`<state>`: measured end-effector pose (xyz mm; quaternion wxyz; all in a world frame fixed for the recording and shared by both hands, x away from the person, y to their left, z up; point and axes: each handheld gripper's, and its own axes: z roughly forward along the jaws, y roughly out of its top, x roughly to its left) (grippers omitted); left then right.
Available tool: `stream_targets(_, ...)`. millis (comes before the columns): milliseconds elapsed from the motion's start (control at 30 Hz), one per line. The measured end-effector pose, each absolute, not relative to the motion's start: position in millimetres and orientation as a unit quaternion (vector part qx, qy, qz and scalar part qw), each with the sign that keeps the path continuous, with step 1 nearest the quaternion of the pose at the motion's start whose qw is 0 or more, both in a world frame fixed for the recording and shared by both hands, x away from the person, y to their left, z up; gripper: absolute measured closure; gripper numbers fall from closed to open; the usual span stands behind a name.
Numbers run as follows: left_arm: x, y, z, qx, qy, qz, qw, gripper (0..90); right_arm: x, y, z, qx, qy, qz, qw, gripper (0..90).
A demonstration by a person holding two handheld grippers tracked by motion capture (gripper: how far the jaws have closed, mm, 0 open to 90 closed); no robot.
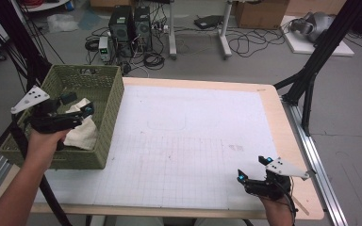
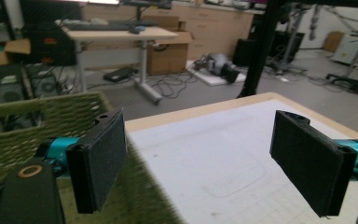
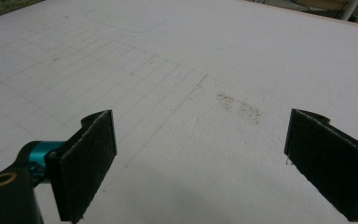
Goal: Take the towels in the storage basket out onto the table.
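Your left gripper [image 1: 78, 109] hangs over the basket [image 1: 104, 113], jaws spread wide and holding nothing. In the left gripper view [image 2: 200, 158] the two black pads [image 2: 103, 156] stand well apart, with only the basket's woven rim and the white mat between them. In the high view the jaw tips sit just above the cloth [image 1: 84, 129], near it, though you cannot tell from that angle whether they touch it. The cloth is cream-white and crumpled, and it lies inside the basket against the wall nearest the mat. Your left hand [image 1: 45, 141] grips the handle from below, over the basket's near edge, and the grey plate of the gripper sticks out past the basket's left side.

The basket is green and woven and stands at the table's left edge, just beside the mat [image 1: 193, 141].

Your right gripper [image 1: 252, 172] is far off, at the near right corner of the table [image 1: 273, 103], well apart from basket and cloth. Its jaws too are released and wide. In the right gripper view [image 3: 200, 158] the pads [image 3: 86, 163] frame bare gridded mat with a small grey smudge [image 3: 240, 106] ahead of them, and nothing lies between them. The gripper sits low over the mat, pointing toward the left

Beyond the table the floor holds cables, two computer towers [image 1: 131, 26] and cardboard boxes [image 1: 261, 13]
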<state>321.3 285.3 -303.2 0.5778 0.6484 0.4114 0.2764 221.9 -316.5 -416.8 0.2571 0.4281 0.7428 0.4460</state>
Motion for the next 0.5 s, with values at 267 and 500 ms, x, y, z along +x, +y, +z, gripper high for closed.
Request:
stream_targets(267,352.8,308.4,-319.9,0.654,0.466,0.258,0.537,22.4,223.1,-317.2,-417.4,0.432,0.740,0.447,0.257,8.3)
stream_targets(500,376.0,322.5,-337.1,0.659,0.513,0.270,0.479,21.7,223.3,-318.4,-418.4,0.433,0.742,0.443,0.257,8.3)
